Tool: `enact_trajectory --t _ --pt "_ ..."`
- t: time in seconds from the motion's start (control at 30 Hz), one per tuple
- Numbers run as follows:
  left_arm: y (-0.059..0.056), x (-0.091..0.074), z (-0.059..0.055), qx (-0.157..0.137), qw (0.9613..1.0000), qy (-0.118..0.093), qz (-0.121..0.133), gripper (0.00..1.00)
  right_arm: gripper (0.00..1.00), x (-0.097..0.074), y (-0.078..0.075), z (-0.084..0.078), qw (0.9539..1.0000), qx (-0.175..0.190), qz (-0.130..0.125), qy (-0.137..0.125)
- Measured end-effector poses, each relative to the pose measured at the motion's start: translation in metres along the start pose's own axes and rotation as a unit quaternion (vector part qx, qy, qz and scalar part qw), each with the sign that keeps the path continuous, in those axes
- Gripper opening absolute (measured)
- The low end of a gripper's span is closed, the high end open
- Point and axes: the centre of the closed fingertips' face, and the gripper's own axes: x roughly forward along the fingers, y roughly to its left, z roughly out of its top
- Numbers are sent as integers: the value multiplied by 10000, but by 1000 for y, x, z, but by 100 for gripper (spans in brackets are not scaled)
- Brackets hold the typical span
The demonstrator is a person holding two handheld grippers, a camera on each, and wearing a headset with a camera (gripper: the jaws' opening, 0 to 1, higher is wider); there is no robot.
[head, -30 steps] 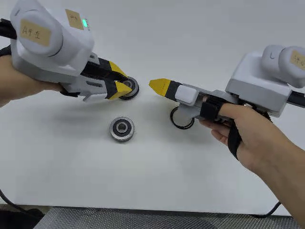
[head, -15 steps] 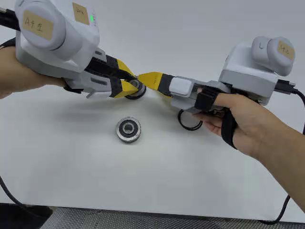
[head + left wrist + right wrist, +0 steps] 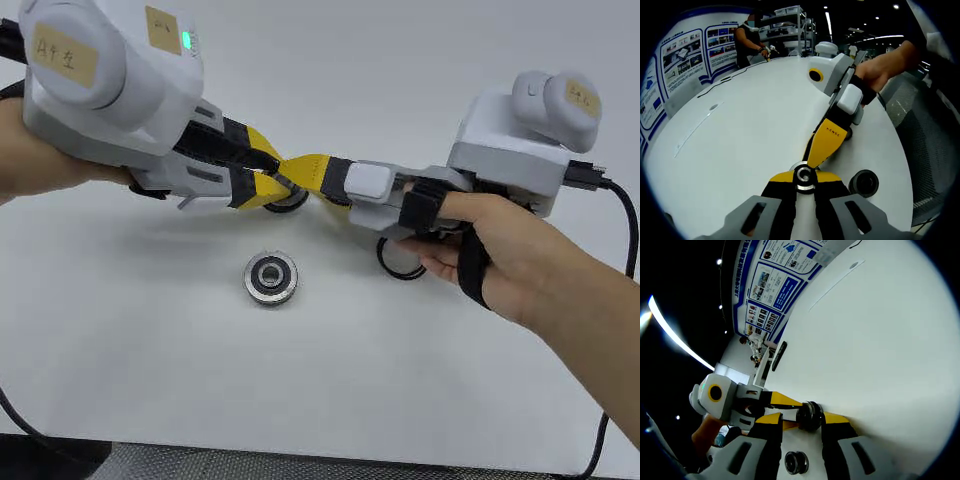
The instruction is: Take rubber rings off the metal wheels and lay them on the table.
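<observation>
- Looking down in the head view, we see the left hand-held gripper [image 3: 268, 170] coming in from the upper left of the frame, held in the left hand [image 3: 40, 160]. The right hand-held gripper [image 3: 308, 172] comes in from the right, held in the right hand [image 3: 500, 255]. Their yellow tips meet just above the middle of the frame.
- Between those tips sits the clamped wheel [image 3: 290, 198], a metal wheel with a dark rubber rim around it. We cannot tell whether it touches the tabletop [image 3: 330, 380].
- In the left gripper view, the two yellow-tipped jaws at the bottom of the frame are pressed onto the clamped wheel from both sides, its hub facing the camera. The other hand-held gripper slants down from the upper right, and its yellow jaw touches the top of that wheel.
- In the right gripper view, the two yellow tips at the bottom stand against opposite sides of the same wheel, pinching it. The left hand-held gripper reaches in from the left of the frame.
- A second wheel [image 3: 271, 277] lies flat on the white tabletop, below the middle of the head view. It is apart from both hand-held grippers and has its dark rim on.
- One loose rubber ring [image 3: 387, 272] lies flat on the tabletop right of centre, partly hidden under the right hand-held gripper and the fingers.
- A black cable [image 3: 625, 260] runs down the right edge of the head view.
</observation>
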Motion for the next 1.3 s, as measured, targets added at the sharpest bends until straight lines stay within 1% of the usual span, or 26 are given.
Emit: enact_trajectory --t 0.33,0.57,0.7,0.73,0.77,0.87,0.9,0.97,1.0,1.13,1.17,1.3 --pt "0 0 1 32 10000 9 -44 12 30 -3 3 2 9999 -73 62 -31" --pt "1 0 -1 35 10000 4 -43 12 28 -4 1 0 9999 -144 31 16" --pt "4 0 -4 35 10000 0 -50 12 20 -5 -4 -1 9996 -274 -61 23" --pt "4 0 -4 35 10000 -2 -57 12 17 -5 -7 -1 9997 -239 -65 37" --pt "4 0 -4 33 10000 -4 -61 12 15 -3 -7 -5 9999 -51 -19 114" --pt "5 -1 -5 30 10000 -2 -58 12 10 -3 -12 -4 9997 -182 -107 114" --pt "5 -1 -6 29 10000 -4 -58 12 8 -4 -12 -3 9998 -158 -108 103" --pt "6 -1 -6 26 10000 -7 -62 12 7 -4 -12 -3 9998 -130 -113 104" --pt "6 -1 -7 26 10000 -9 -64 12 6 -4 -15 -3 9996 -187 -175 105" --pt "7 0 -8 26 10000 -6 -63 12 5 -4 -13 -3 9997 -185 -134 93" --pt "7 0 -8 24 10000 -7 -62 12 3 -6 -12 -1 9997 -195 -108 41" --pt "8 0 -8 34 10000 -5 -69 12 2 -6 -11 -1 9996 -225 -148 37"
